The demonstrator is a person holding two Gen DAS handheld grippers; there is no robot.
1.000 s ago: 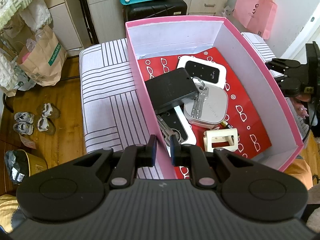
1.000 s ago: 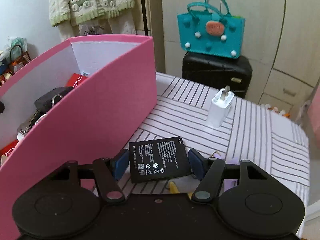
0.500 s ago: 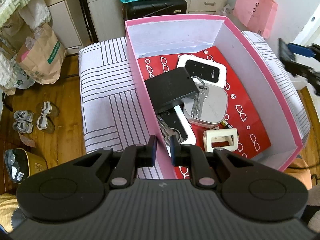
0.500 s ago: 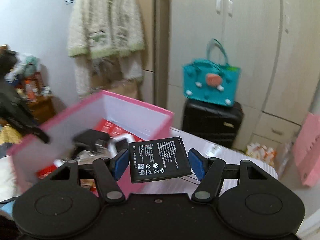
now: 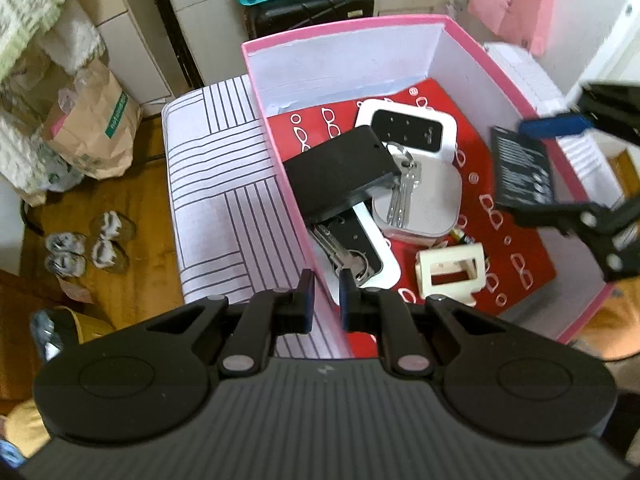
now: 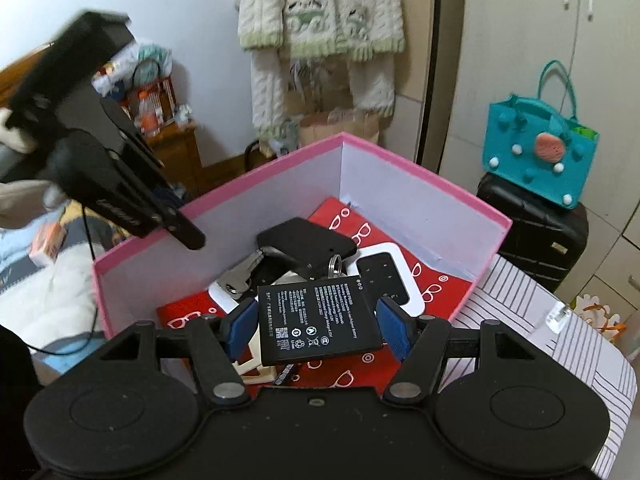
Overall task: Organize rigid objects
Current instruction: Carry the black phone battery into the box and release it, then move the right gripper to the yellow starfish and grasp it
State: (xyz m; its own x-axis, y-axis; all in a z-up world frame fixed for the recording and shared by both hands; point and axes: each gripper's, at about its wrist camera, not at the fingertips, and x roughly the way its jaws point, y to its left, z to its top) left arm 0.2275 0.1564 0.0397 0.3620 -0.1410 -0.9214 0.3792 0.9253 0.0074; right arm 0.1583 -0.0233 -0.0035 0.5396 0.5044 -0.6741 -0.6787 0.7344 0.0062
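A pink box (image 5: 500,76) stands on the striped tabletop (image 5: 212,184). My left gripper (image 5: 325,300) is shut on its left wall near the front corner. My right gripper (image 6: 318,322) is shut on a flat black battery (image 6: 316,316), held label up in the air above the box's right side. In the left wrist view the battery (image 5: 522,172) hangs over the right wall. Inside, on a red sheet (image 5: 516,240), lie a black case (image 5: 340,168), a white device with a black panel (image 5: 408,130), keys (image 5: 404,192) and a cream plastic frame (image 5: 450,276).
A white charger (image 6: 558,318) sits on the striped top to the right of the box. Behind the table are a black suitcase (image 6: 532,232) with a teal bag (image 6: 536,160) on it. A paper bag (image 5: 92,124) and shoes (image 5: 88,240) are on the floor at left.
My right gripper lifted the battery off the striped top and swung it up over the pink box. The left gripper stayed clamped on the box wall.
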